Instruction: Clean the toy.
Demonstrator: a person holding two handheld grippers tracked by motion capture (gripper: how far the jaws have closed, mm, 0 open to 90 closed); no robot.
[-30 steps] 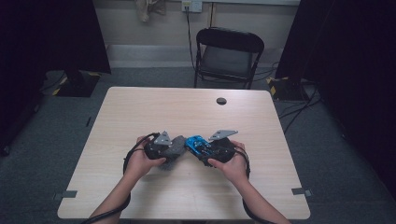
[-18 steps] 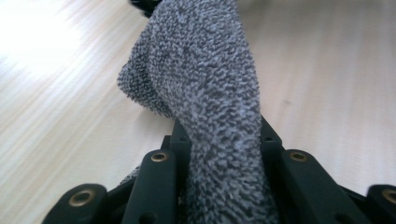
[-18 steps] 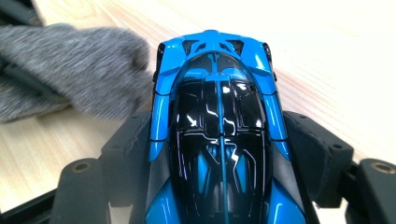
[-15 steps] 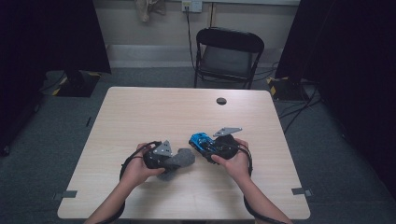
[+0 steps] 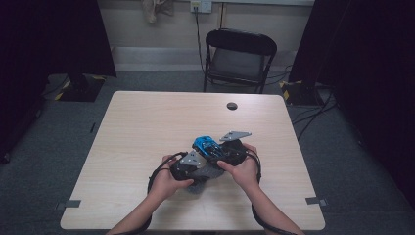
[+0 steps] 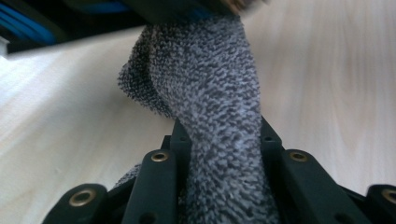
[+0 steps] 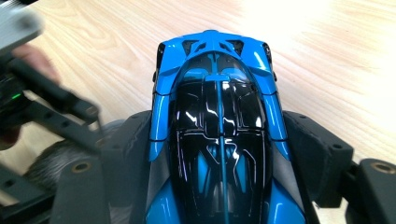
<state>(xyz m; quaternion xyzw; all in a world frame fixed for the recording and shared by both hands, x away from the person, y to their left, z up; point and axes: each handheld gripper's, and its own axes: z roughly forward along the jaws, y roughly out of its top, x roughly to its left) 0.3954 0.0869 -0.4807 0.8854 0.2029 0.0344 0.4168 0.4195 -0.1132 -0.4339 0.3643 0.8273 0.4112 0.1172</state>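
Two grippers are held close together over the near middle of the wooden table (image 5: 147,127). A blue and black toy car (image 7: 218,135) is clamped by its flanks between the black jaws of the right gripper (image 5: 230,151), its nose pointing away from that gripper's camera; from above, the car (image 5: 204,145) is seen lifted just over the tabletop, at the centre of the table's near half. A grey speckled cloth (image 6: 210,93) is pinched tightly between the jaws of the left gripper (image 5: 188,169), which are clenched on it; the cloth runs up from between them toward the underside of the car, though whether it touches the car cannot be told. In the high view the cloth (image 5: 205,174) lies bunched just under and beside the car, between the two hands. No brand, label or writing can be read on the car, the cloth or the grippers. A small dark round object (image 5: 232,105) sits well apart, near the far edge of the table, and a black folding chair (image 5: 238,56) stands beyond that edge.
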